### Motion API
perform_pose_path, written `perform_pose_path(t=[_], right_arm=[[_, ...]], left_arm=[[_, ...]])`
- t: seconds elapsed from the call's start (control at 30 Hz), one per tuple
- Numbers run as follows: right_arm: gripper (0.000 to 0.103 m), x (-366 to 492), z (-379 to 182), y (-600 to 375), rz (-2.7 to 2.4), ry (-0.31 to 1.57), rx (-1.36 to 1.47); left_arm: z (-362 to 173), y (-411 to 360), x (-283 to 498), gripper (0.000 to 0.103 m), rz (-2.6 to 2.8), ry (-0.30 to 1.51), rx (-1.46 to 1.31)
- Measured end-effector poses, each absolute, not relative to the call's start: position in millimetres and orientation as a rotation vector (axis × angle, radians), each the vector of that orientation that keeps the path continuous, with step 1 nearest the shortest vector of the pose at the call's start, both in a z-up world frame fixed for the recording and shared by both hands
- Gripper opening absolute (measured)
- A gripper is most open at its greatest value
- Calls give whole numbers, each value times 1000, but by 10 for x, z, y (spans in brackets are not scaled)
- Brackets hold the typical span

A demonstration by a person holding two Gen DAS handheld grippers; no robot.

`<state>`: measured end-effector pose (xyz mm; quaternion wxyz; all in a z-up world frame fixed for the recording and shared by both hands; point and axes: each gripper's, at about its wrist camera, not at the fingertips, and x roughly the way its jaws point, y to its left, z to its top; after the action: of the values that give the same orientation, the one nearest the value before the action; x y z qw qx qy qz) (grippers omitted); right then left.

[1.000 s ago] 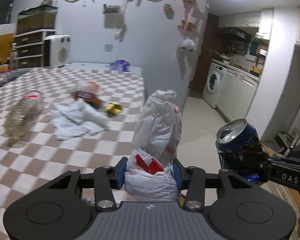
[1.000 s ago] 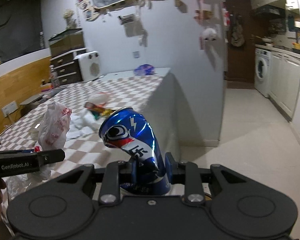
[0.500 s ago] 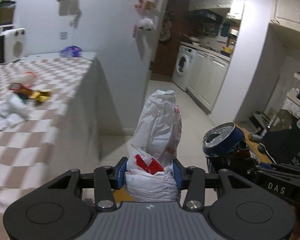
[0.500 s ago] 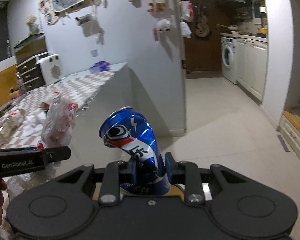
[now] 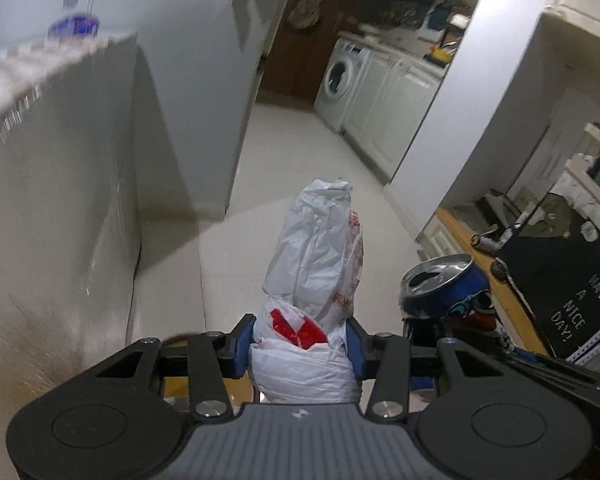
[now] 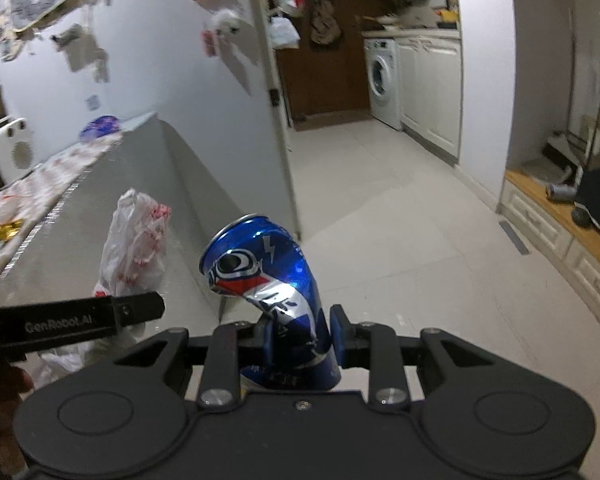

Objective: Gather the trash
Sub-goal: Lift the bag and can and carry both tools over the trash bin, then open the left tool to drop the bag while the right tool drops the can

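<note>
My left gripper (image 5: 300,350) is shut on a crumpled white plastic bag (image 5: 316,248) with red print, which sticks up between its blue pads. My right gripper (image 6: 298,326) is shut on a dented blue drink can (image 6: 268,276). In the left wrist view the can (image 5: 444,288) shows low on the right, held beside the bag. From the right wrist view the bag (image 6: 136,244) hangs at the left above the left gripper's black finger (image 6: 100,316). Both grippers are off the table's side, over the pale tiled floor (image 6: 400,220).
The checked table (image 6: 40,188) with a grey hanging cloth stands at the left, more litter (image 6: 0,232) on it. A white wall corner (image 6: 276,128) lies ahead. A washing machine (image 6: 384,76) and white cabinets line the far kitchen. A low wooden ledge (image 6: 564,216) and black sign (image 5: 564,280) are right.
Both grippers have swung right and down, away from the tabletop toward the floor and kitchen passage. The bag and the can stay gripped as before.
</note>
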<state>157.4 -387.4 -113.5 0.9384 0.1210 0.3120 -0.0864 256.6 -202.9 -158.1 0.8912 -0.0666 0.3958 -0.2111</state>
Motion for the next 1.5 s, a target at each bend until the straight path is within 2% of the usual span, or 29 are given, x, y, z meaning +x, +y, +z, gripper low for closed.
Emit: perform_pose_path(t=[0.33,0.83,1.27,1.5], right_arm=[[28,2513,-2054,-3729,-241,750,333],[28,3628,-3471,-3351,-162,979,460],[27,4155,-4415,-3370,-138,1176,496],[27,4207,-4687,-3313,-126,1266,450]], left_arm=[[-2675,-1749,3446,47,-298,952,-182],[-4098,-1357,4213,47,-194,1200,-256],[-4807,-1381,4302,47,-192,1301,-208],[-5062,-1391,4301,47,-201,1355,-210]])
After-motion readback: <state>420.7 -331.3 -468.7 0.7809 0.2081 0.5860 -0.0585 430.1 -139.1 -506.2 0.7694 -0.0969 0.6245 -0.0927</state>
